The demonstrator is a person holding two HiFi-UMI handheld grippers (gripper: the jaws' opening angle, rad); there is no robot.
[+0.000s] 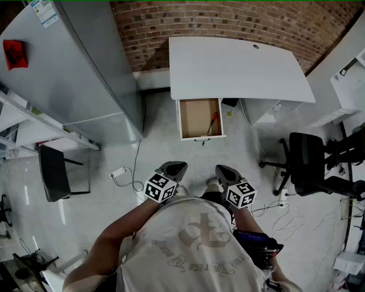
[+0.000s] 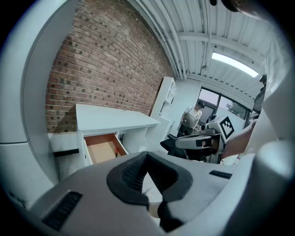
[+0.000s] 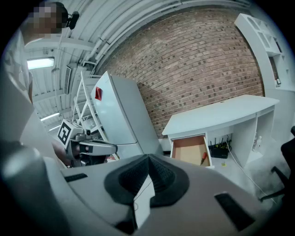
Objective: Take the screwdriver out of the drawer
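Red-brown brick wall (image 1: 228, 20) is seen right across the back. A big grey fridge (image 1: 80, 74) is parked on the left, with a sticker (image 1: 44, 12) stuck near its top corner; there are colour bands on it like an energy label, but the print is way too small to be read. A red patch (image 1: 15, 54) is stuck on its side too, and no wording can be made out on it.

A white desk (image 1: 239, 68) is set against the wall; a black office chair (image 1: 311, 162) is placed off to its right. The person's pale T-shirt (image 1: 194, 245) is printed with a grey emblem and a curved line of lettering; it's warped from above, so it can't be read.

The drawer (image 1: 201, 137), under the desk's left end in the head view, is pulled right out; brown inside. Both grippers are held well short of it, tipped down a bit. The left gripper (image 1: 175, 166) is pressed together with nothing pinched; the right gripper (image 1: 223, 170) is closed the same way, empty. Each is fitted with a cube (image 1: 161, 188) of black-and-white square markers.

The screwdriver (image 1: 213, 121) is found lying in the drawer, near its right wall; red handle toward the desk, thin dark shaft pointed at the drawer front; touched by neither gripper.
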